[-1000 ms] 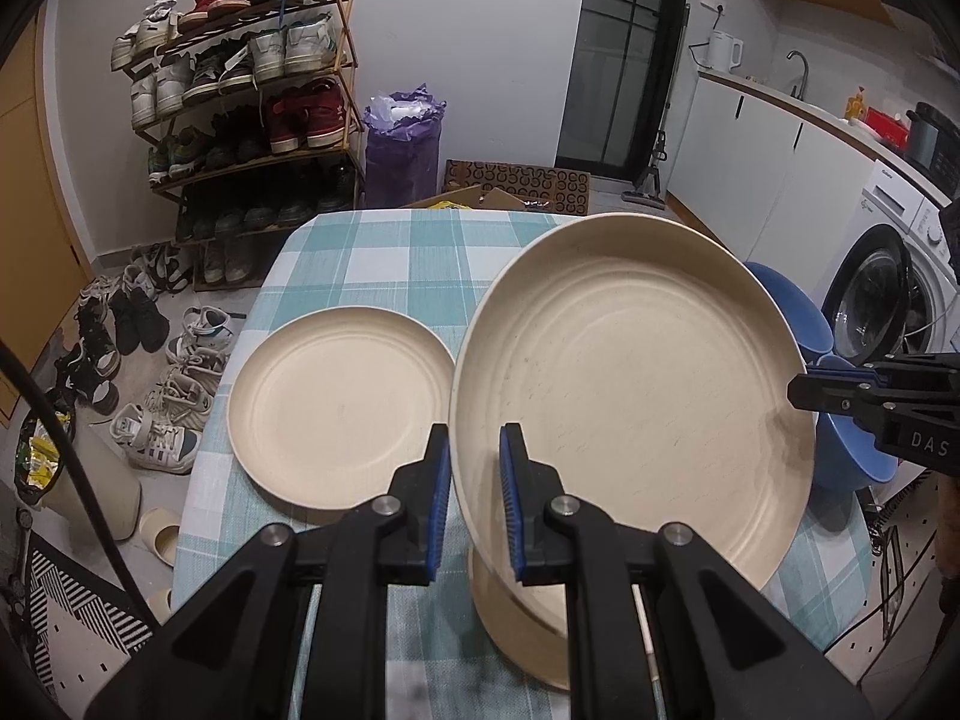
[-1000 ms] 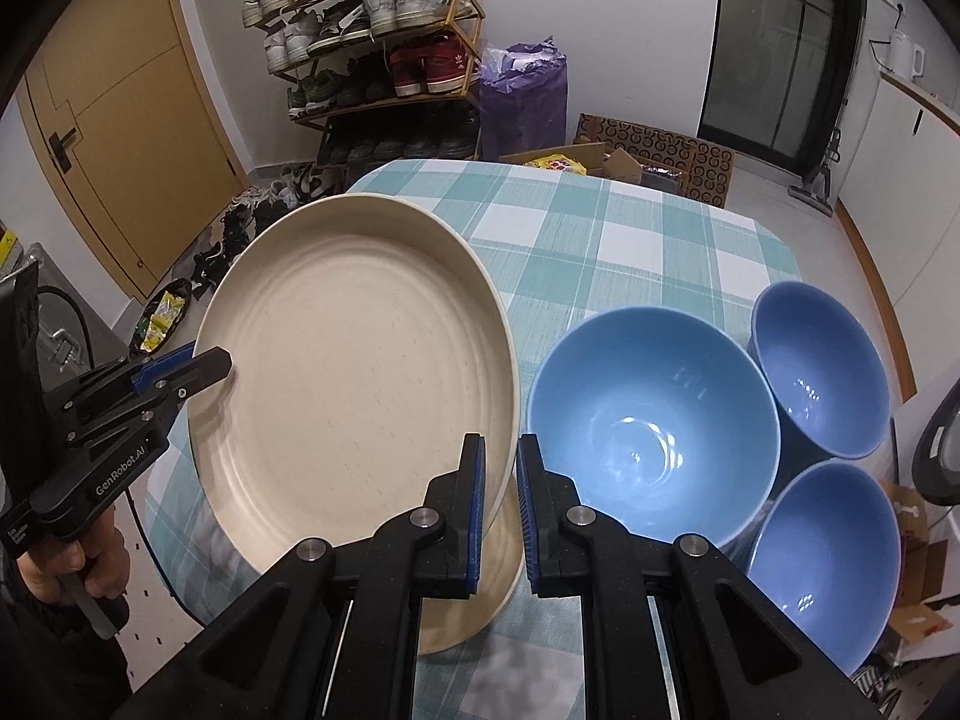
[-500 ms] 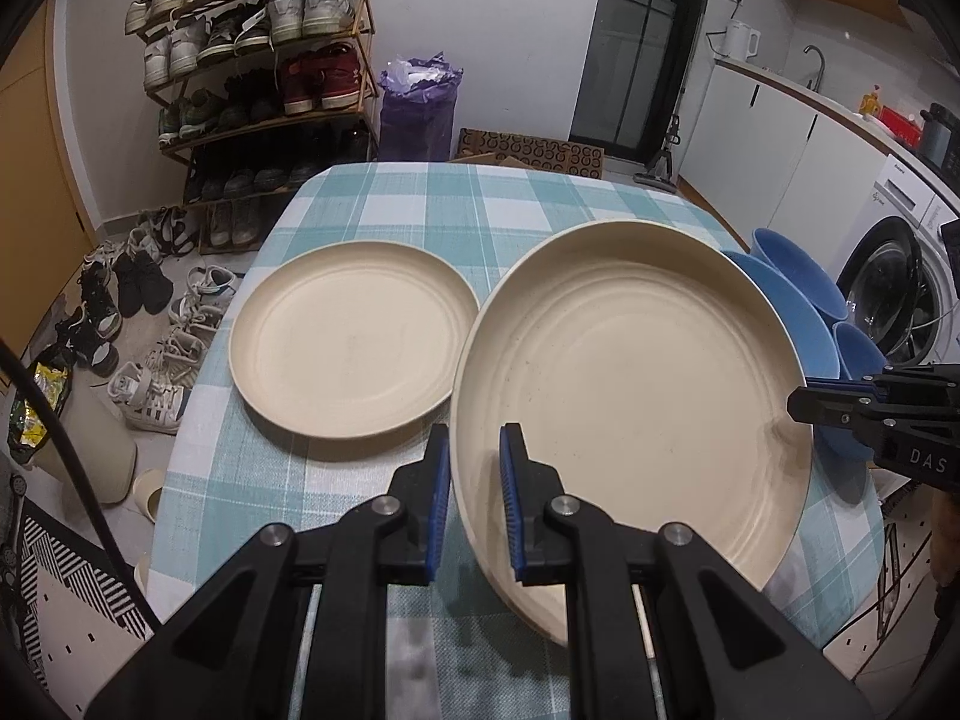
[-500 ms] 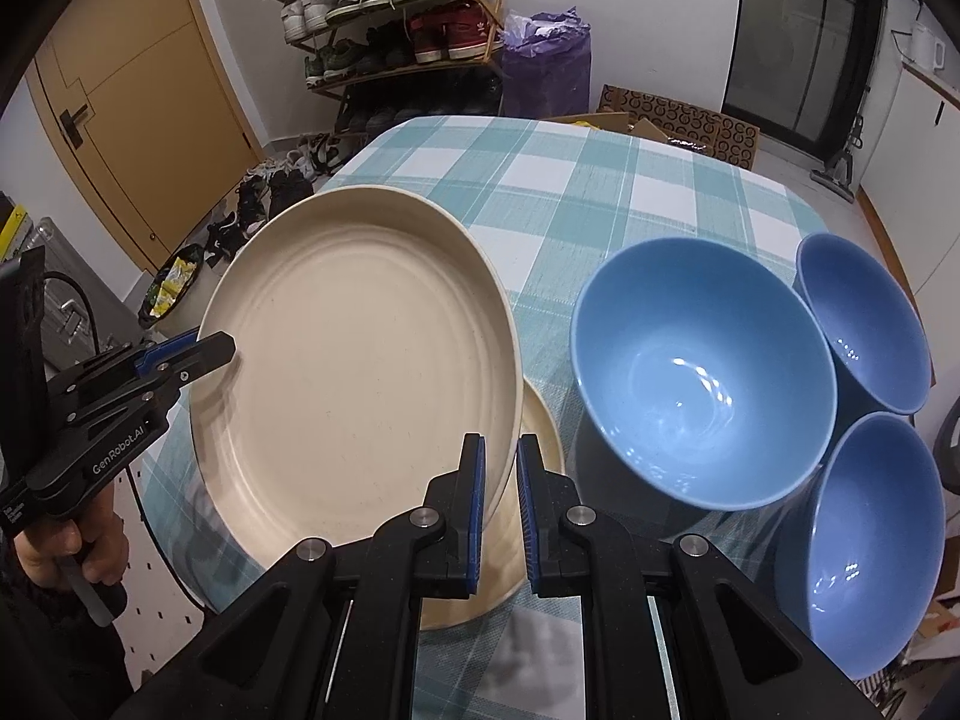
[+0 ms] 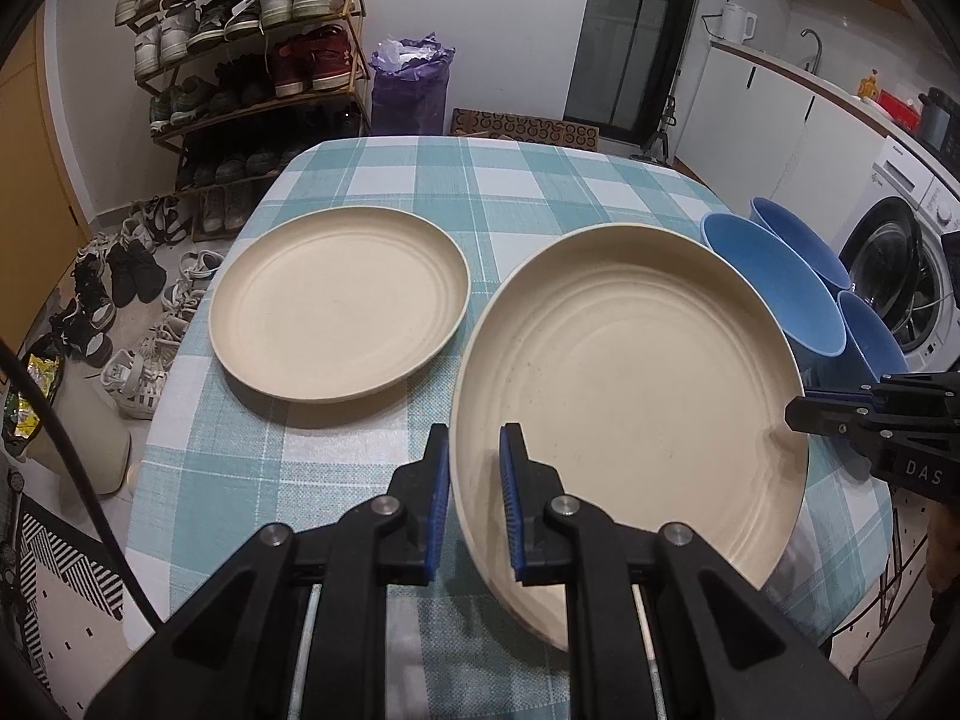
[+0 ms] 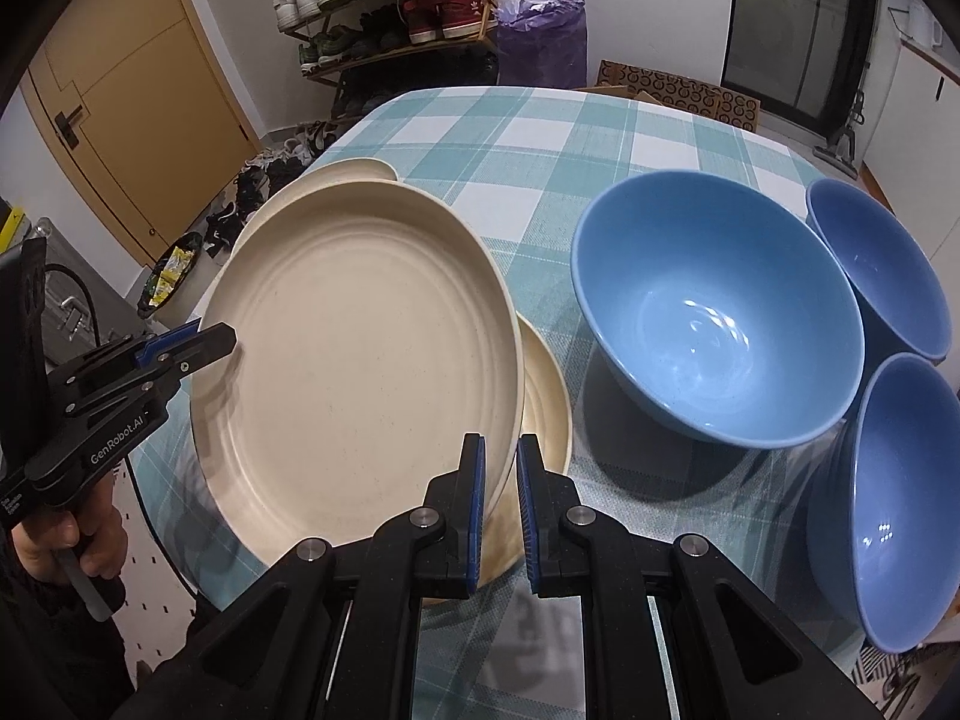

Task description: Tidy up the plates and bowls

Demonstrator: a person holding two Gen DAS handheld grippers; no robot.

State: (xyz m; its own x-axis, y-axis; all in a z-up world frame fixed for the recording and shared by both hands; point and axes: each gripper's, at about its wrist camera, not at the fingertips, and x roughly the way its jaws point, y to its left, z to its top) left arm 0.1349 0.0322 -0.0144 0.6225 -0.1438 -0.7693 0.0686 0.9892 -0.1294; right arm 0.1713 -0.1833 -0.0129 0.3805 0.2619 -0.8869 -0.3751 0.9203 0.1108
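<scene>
A large cream plate [image 5: 636, 384] is held by both grippers, tilted, above the checked table. My left gripper [image 5: 474, 480] is shut on its near-left rim. My right gripper [image 6: 499, 480] is shut on its opposite rim, and the plate fills the left of that view [image 6: 354, 372]. Under it, a second cream plate [image 6: 543, 396] lies on the table, mostly hidden. A third cream plate [image 5: 339, 309] lies flat to the left. Three blue bowls stand at the right: a big one [image 6: 714, 312] and two smaller ones [image 6: 876, 264] [image 6: 900, 498].
The teal checked tablecloth [image 5: 480, 180] covers the table, with its far half bare. Beyond it stand a shoe rack [image 5: 252, 54], a purple bag [image 5: 411, 84] and shoes on the floor. A washing machine [image 5: 906, 276] is at the right.
The held plate has come down and back toward the near edge with both grippers, closer to the plate under it. More of the table and the left plate shows.
</scene>
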